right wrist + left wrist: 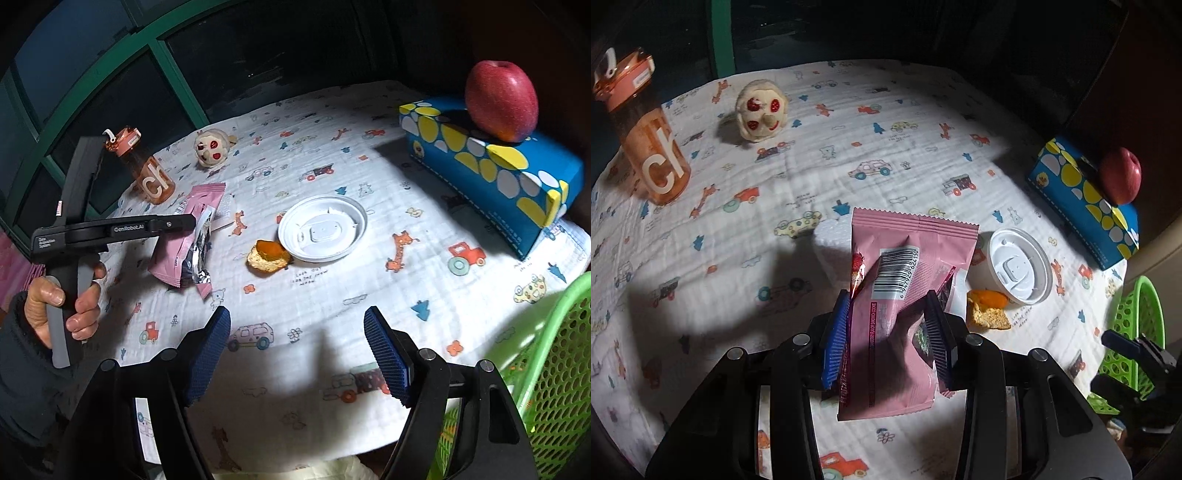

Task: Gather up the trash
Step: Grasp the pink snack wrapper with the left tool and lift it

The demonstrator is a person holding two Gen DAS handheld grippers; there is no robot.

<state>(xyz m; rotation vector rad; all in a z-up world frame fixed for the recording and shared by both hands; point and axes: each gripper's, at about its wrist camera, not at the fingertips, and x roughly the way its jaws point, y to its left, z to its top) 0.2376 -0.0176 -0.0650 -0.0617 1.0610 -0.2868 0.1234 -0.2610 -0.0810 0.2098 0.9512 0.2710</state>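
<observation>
Pink foil crumples between the blue pads of the left gripper (pixel 888 343), which pinches the snack wrapper (pixel 905 295) by its lower half and holds it clear of the counter (pixel 820 147); in the right wrist view the wrapper hangs slack above the printed cloth at the left. The right gripper (pixel 299 354) stands spread with nothing between its pads, low over the near edge of the counter.

By my reading, the step in hand is carrying the first piece of trash away: the wrapper is gripped and lifted but not yet dropped. The green basket (pixel 546 369) at the near right looks like the place for it, so the next move calls for a swing of the left gripper rightward across the counter, then a release over the basket's rim.

Still lying on the cloth are the white plastic lid (pixel 323 234) in the middle and, touching its near-left edge, an orange peel with a piece of cracker (pixel 267 254); these seem to be what is left to collect. The right gripper sits between the wrapper and the basket and could block the path. Farther off, an orange bottle (pixel 650 147) and a small plush toy (pixel 761 110) stand at the far left, and a blue tissue box (pixel 491 173) carrying a red apple (pixel 500 99) stands at the far right; none looks like trash.
</observation>
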